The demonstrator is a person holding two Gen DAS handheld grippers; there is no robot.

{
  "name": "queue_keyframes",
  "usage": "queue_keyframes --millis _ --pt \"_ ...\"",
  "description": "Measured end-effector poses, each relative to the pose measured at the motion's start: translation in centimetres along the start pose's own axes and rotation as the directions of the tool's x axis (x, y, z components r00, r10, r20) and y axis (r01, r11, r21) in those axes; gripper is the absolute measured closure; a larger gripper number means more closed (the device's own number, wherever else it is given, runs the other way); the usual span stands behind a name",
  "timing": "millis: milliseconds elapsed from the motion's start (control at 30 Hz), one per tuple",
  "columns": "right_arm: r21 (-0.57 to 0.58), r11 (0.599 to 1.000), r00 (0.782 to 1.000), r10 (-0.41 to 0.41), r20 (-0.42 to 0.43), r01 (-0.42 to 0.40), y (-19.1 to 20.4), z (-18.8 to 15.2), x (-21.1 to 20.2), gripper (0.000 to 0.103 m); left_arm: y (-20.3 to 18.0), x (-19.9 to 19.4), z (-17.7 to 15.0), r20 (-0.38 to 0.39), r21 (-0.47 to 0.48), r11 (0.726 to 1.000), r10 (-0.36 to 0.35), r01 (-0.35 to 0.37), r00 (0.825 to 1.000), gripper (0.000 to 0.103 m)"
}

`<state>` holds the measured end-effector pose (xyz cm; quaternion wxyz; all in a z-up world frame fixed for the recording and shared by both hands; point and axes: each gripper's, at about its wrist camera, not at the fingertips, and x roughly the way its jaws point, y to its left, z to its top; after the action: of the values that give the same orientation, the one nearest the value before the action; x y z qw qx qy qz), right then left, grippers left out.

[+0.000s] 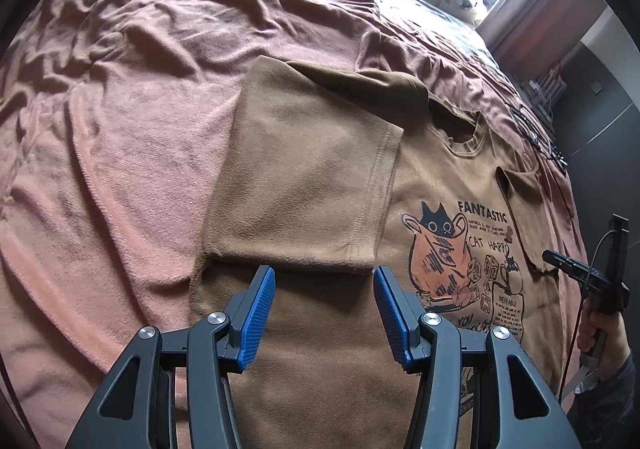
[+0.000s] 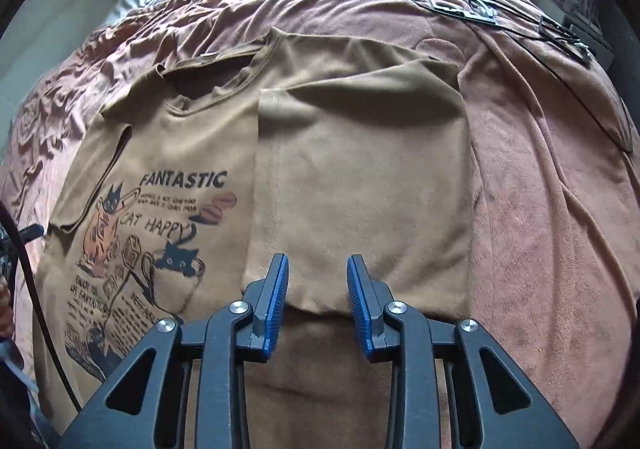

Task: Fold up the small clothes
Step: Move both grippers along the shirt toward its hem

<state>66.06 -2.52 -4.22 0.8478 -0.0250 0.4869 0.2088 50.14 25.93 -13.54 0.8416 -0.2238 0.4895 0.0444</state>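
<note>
left wrist: left gripper (image 1: 324, 313) fingers half apart, empty, hovering just short of the folded-in sleeve hem of the brown T-shirt (image 1: 312, 185) on the bed | right wrist: right gripper (image 2: 318, 299) fingers narrower, empty, straddling its side's folded flap edge; shirt's long axis runs away from both.

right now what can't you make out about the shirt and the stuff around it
- T-shirt hem: cut off in both wrist views by the gripper bodies at the bottom edge.
- Small print under CAT HAPPY: too small to read, right wrist view.
- Black wire items on the blanket: too small and warped near the rim to identify.
- Right gripper fingers: in the left wrist view too small to judge.
</note>
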Motion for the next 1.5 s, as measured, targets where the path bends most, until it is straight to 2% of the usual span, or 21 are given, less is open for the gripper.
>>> queue_keyframes --millis 200,333,433,533,600,667,733,767,967,1333,1500 --pt "-0.005 1.000 0.999 -0.012 -0.040 0.012 0.9 -1.3 2.1 0.076 2.3 -0.8 -0.2 0.004 -0.026 0.999 0.026 -0.026 1.000 0.049" --pt "0.021 0.999 0.999 0.029 -0.045 -0.028 0.8 -2.1 1.8 0.076 3.4 -1.7 -0.7 0.005 -0.038 0.999 0.036 -0.036 0.999 0.049" --pt "0.000 1.000 0.998 0.026 -0.055 -0.026 1.1 -2.5 1.1 0.076 4.0 -2.6 -1.3 0.010 -0.047 0.998 0.036 -0.035 0.999 0.049" --pt "0.039 0.999 0.999 0.026 -0.024 -0.025 0.4 -2.7 -0.9 0.076 4.5 -3.9 -2.0 0.015 -0.052 0.998 0.039 -0.038 0.999 0.049" --pt "0.064 0.997 0.999 0.041 -0.002 -0.041 -0.3 -3.3 -2.3 0.071 4.7 -4.7 -2.4 0.018 -0.055 0.998 0.042 -0.041 0.999 0.049" --pt "0.080 0.996 0.999 0.036 0.015 -0.037 -0.7 -4.0 -3.7 0.048 5.0 -5.6 -3.0 0.023 -0.058 0.997 0.045 -0.043 0.999 0.049" --pt "0.085 0.996 0.999 0.021 0.039 -0.025 -0.8 -4.9 -5.2 0.032 5.3 -6.5 -3.6 0.027 -0.064 0.997 0.043 -0.042 0.999 0.049" --pt "0.085 0.996 0.999 0.016 0.050 -0.020 -0.9 -5.4 -5.9 0.029 5.4 -6.9 -4.0 0.028 -0.066 0.997 0.044 -0.042 0.999 0.049" --pt "0.101 0.995 0.998 0.006 0.069 -0.013 -1.2 -8.3 -9.6 0.024 6.2 -9.3 -6.5 0.034 -0.075 0.996 0.048 -0.045 0.998 0.049" --pt "0.121 0.993 0.999 0.007 0.043 -0.012 -2.6 -13.8 -13.6 0.024 7.9 -12.1 -12.8 0.012 -0.093 0.995 0.045 -0.044 0.999 0.049" --pt "0.141 0.990 0.998 0.020 0.056 -0.028 -3.6 -17.1 -15.6 0.024 8.3 -12.8 -16.1 -0.006 -0.095 0.995 0.041 -0.042 0.999 0.049"
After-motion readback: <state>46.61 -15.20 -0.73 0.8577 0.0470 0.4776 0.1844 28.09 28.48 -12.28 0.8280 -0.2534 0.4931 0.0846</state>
